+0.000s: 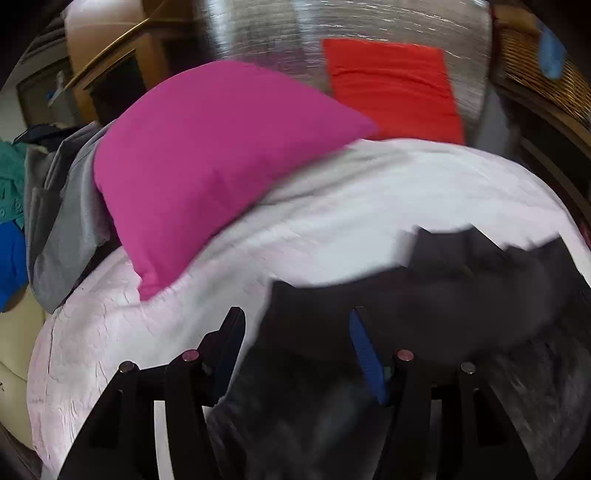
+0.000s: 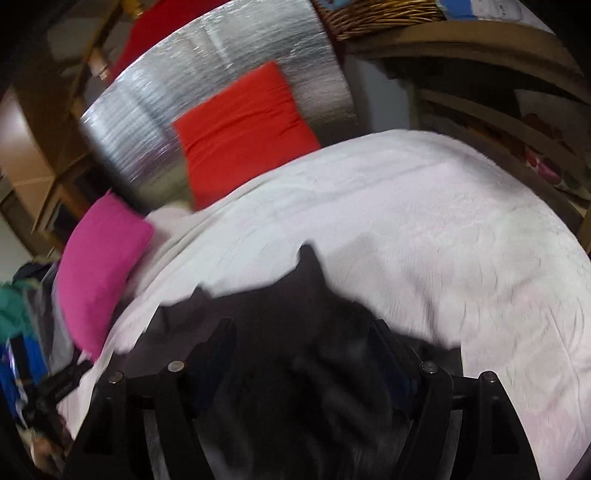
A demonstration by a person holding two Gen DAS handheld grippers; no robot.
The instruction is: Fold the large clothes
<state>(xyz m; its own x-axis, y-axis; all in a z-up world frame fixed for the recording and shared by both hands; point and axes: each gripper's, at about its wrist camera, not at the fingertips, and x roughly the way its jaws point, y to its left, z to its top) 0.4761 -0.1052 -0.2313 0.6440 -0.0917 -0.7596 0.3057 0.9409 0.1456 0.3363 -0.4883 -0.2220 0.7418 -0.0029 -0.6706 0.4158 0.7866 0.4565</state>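
A dark grey garment (image 1: pixel 461 288) lies on the white bedspread (image 1: pixel 332 214), its edge ragged and blurred. My left gripper (image 1: pixel 293 325) hangs over its left part with the jaws apart. The blue pad (image 1: pixel 365 358) on the right finger is bare, and the left finger stands over white bedding, so it is open. In the right wrist view the same dark garment (image 2: pixel 295 295) fills the space under my right gripper (image 2: pixel 301 328). Its fingers stand wide apart and press on nothing, so it is open too.
A pink pillow (image 1: pixel 207 158) and a red pillow (image 1: pixel 391 85) lie at the head of the bed against a silver headboard (image 1: pixel 258 33). Grey, teal and blue clothes (image 1: pixel 62 229) are piled at the left. A wicker basket (image 2: pixel 380 14) sits on wooden shelves (image 2: pixel 498 110) at the right.
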